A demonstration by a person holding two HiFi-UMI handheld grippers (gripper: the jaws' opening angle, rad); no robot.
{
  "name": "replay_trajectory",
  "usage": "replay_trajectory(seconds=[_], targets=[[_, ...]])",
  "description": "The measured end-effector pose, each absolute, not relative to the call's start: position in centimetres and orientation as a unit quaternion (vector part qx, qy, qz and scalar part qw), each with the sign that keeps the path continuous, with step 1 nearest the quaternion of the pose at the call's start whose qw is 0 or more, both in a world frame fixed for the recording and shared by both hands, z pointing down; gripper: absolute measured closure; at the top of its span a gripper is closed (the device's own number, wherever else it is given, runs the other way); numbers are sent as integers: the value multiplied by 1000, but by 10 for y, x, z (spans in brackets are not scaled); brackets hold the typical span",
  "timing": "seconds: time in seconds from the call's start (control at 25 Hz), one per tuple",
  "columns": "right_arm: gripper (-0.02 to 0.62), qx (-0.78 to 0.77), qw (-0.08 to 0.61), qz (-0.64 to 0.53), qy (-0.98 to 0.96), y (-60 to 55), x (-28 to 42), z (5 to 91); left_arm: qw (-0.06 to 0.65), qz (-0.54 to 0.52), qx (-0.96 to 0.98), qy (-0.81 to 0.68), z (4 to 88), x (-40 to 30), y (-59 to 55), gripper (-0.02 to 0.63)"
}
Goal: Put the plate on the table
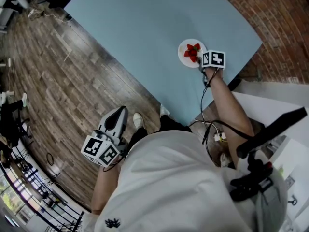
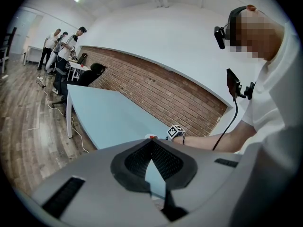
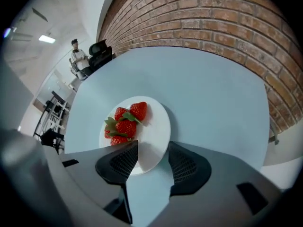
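Note:
A white plate [image 1: 185, 46] [image 3: 155, 125] with several strawberries [image 1: 192, 52] [image 3: 126, 123] rests flat on the pale blue table [image 1: 145, 28] [image 3: 213, 93], near its right-hand edge. My right gripper [image 1: 199, 63] [image 3: 152, 149] is at the plate's near rim. Its jaws stand open on either side of the rim, and the pads do not press on it. My left gripper [image 1: 119, 118] [image 2: 151, 144] hangs off the table beside my body, above the wooden floor. Its pads meet at the tips with nothing between them.
A brick wall [image 3: 213, 18] [image 1: 285, 28] runs behind the table's far side. Wooden floor [image 1: 58, 81] lies to the left of the table. A cable [image 1: 207, 105] trails along my right arm. Some people and an office chair [image 2: 90, 74] are far off at the table's other end.

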State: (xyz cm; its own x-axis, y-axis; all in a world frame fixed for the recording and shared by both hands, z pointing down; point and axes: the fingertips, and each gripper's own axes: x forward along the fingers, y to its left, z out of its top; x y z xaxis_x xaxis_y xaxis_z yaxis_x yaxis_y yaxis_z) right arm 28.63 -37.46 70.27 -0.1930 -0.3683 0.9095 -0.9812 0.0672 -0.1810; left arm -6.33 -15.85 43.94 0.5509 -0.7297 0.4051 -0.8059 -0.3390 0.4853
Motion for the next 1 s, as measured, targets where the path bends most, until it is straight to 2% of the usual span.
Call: replay_trajectory(seconds=[0.16,1.0], targets=[[405,543,378,397,-636,-377,292,703,330,59,818,-468,439,-65,-162,606],[405,577,298,424,-631,-352,298,676,308,63,852,-419,425,-78,-174,606]])
